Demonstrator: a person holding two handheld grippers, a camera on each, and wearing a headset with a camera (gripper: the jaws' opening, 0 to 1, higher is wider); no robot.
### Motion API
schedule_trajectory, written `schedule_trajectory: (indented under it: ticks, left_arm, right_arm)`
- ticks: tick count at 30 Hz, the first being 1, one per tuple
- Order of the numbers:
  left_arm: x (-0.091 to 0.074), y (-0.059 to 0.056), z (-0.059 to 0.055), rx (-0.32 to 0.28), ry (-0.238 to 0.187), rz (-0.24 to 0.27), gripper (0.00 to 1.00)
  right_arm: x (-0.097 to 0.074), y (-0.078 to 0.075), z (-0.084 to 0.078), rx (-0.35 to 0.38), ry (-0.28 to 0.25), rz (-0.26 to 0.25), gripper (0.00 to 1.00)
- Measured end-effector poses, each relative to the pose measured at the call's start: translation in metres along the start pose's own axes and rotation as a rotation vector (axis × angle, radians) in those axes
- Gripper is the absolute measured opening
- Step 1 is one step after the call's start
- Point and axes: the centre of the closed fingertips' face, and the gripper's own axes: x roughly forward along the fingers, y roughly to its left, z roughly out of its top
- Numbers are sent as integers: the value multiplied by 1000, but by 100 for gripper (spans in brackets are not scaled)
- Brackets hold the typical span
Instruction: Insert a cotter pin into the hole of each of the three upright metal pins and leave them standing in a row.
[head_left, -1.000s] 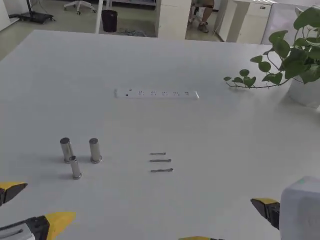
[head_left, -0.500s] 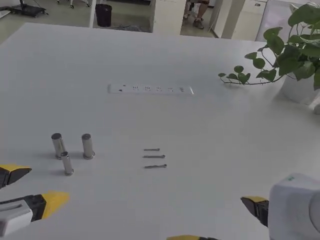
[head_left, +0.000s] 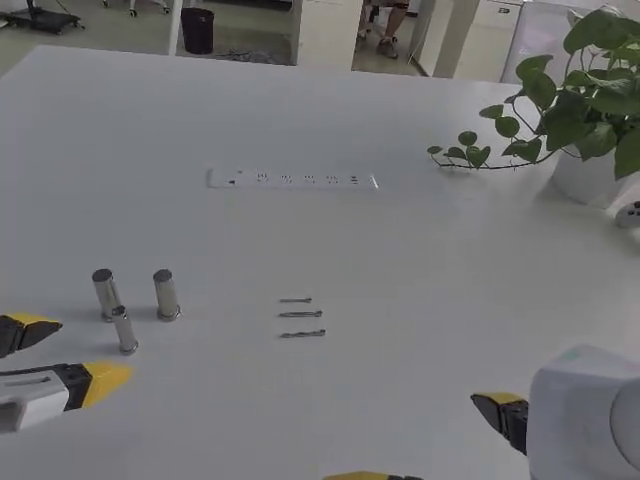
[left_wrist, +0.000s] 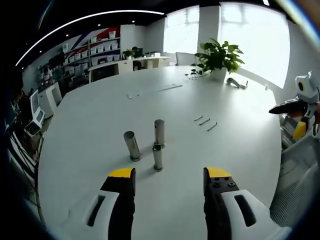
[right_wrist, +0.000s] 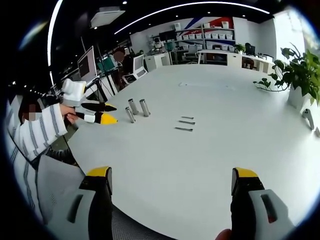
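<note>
Three upright metal pins (head_left: 125, 305) stand in a loose cluster on the white table, also seen in the left gripper view (left_wrist: 150, 142) and in the right gripper view (right_wrist: 136, 109). Three small cotter pins (head_left: 300, 316) lie side by side to their right, apart from them; the cotter pins (left_wrist: 205, 121) show in the left gripper view and the cotter pins (right_wrist: 183, 123) in the right one. My left gripper (head_left: 60, 355) is open and empty just left of the metal pins. My right gripper (head_left: 440, 440) is open and empty near the table's front edge.
A white power strip (head_left: 292, 180) lies across the middle of the table. A potted green plant (head_left: 575, 100) stands at the far right with vines trailing on the surface. Chairs and a bin stand beyond the far edge.
The head camera has shifted, so everything has slid left in view. The left gripper has crept slightly closer to the metal pins. Pins and cotter pins have not moved.
</note>
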Motion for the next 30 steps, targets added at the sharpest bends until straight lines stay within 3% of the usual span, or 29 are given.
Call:
schedule_trajectory:
  ticks: [4, 7, 17, 27, 30]
  left_arm:
    - [8, 2, 3, 25, 0, 2, 48]
    - [15, 6, 5, 15, -8, 3, 40]
    - [36, 21, 7, -11, -21, 22, 28]
    - [50, 22, 2, -24, 1, 33, 16]
    - [52, 21, 2, -45, -4, 37, 8]
  right_arm:
    - [-1, 0, 1, -1, -1, -2, 98]
    - [-1, 0, 1, -5, 1, 1, 98]
    - [0, 3, -3, -6, 21, 8, 98]
    - [2, 4, -4, -7, 33, 15, 98]
    - [2, 3, -4, 0, 36, 10, 98]
